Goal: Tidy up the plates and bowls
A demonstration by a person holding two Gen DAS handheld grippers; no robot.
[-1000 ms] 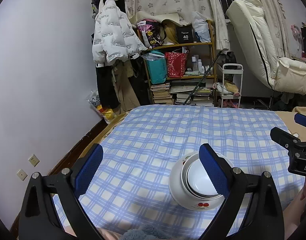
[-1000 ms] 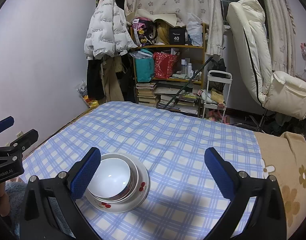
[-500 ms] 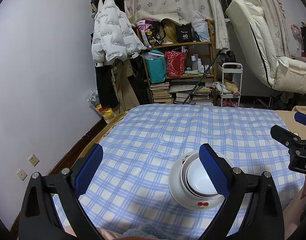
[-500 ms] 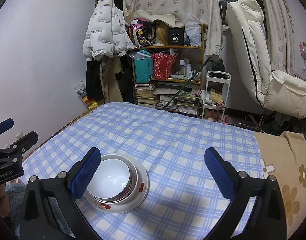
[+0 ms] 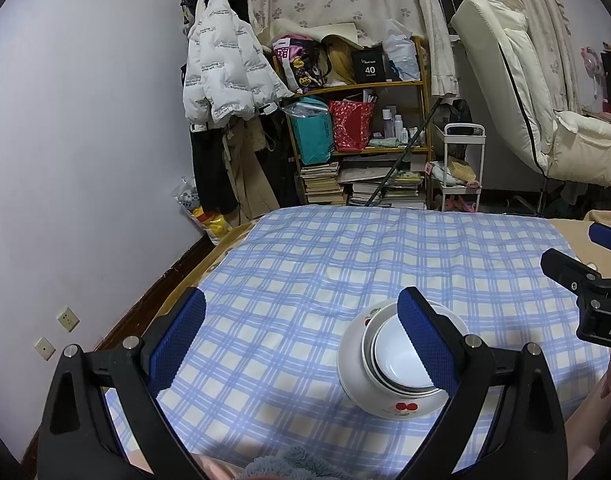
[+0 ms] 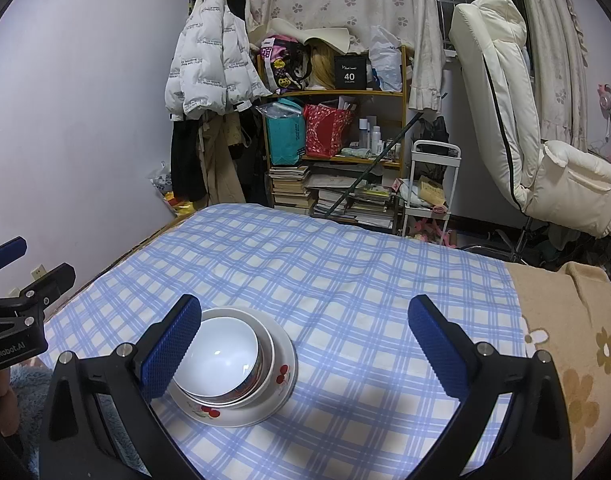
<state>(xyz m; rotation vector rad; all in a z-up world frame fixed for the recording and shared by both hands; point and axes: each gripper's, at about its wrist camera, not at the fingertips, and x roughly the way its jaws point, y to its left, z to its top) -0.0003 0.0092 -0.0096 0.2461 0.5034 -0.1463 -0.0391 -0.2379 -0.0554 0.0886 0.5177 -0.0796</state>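
Note:
A white bowl (image 6: 221, 356) sits nested in a second bowl on a white plate with red cherry prints (image 6: 283, 380), on the blue checked cloth near the front. The same stack shows in the left wrist view, bowl (image 5: 397, 360) on plate (image 5: 357, 384). My left gripper (image 5: 301, 344) is open and empty, held above the cloth, its right finger in front of the stack. My right gripper (image 6: 305, 344) is open and empty, its left finger in front of the stack's left rim. Each gripper shows at the edge of the other's view.
The blue checked cloth (image 6: 345, 280) covers the surface; a beige flowered blanket (image 6: 565, 340) lies at its right. Behind stand a cluttered shelf (image 6: 337, 140), a hung white jacket (image 6: 209, 52), a small white cart (image 6: 429, 184) and a cream recliner (image 6: 525, 120).

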